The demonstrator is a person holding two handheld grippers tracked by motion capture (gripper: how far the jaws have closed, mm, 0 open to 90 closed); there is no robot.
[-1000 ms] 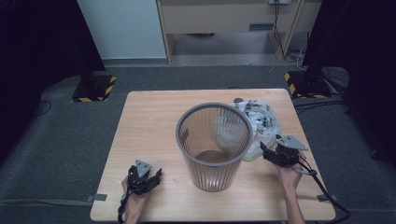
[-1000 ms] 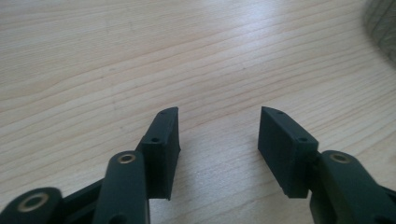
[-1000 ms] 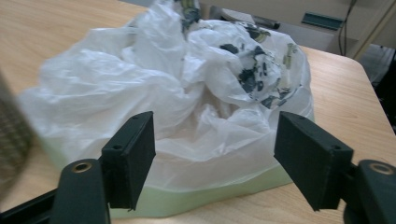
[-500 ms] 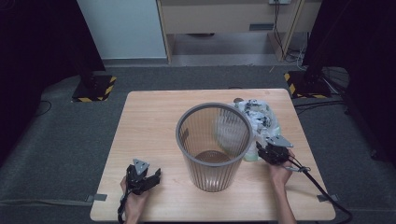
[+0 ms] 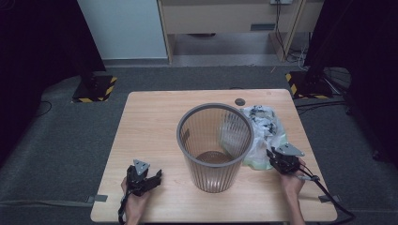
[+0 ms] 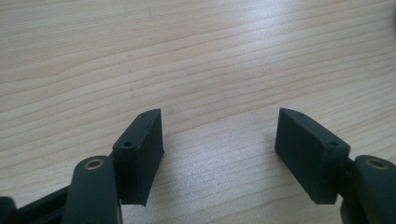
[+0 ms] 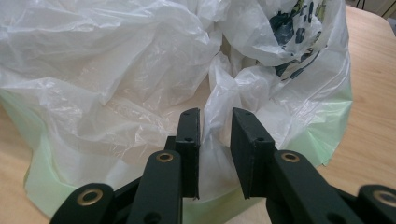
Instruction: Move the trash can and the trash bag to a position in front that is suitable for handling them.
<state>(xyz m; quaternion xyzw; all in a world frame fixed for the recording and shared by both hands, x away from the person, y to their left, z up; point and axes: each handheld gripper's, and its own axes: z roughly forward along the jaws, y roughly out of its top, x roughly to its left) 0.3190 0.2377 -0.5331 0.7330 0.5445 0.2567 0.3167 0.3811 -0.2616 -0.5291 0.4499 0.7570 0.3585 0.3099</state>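
Observation:
A crumpled white and pale green plastic bag (image 5: pixel 265 126) lies on the table just right of a grey ribbed waste basket (image 5: pixel 179 136). My right gripper (image 5: pixel 271 154) is at the bag's near edge. In the right gripper view its jaws (image 7: pixel 215 116) have just been closing, and they pinch a raised fold of the bag (image 7: pixel 116 70) that fills the narrow gap between the pads. My left gripper (image 5: pixel 155 177) rests low at the table's near left. Its jaws (image 6: pixel 219 116) have just been opening and stand wide over bare wood with nothing between them.
The wooden table (image 5: pixel 155 122) has a small dark round disc (image 5: pixel 240 101) near its far edge. The upright basket stands between my two hands. Dark stands with yellow-black bases (image 5: pixel 96 89) sit on the floor beyond the table's far corners.
My right gripper sank to the near edge of the bag, toward the basket. The left hand stayed where it was.

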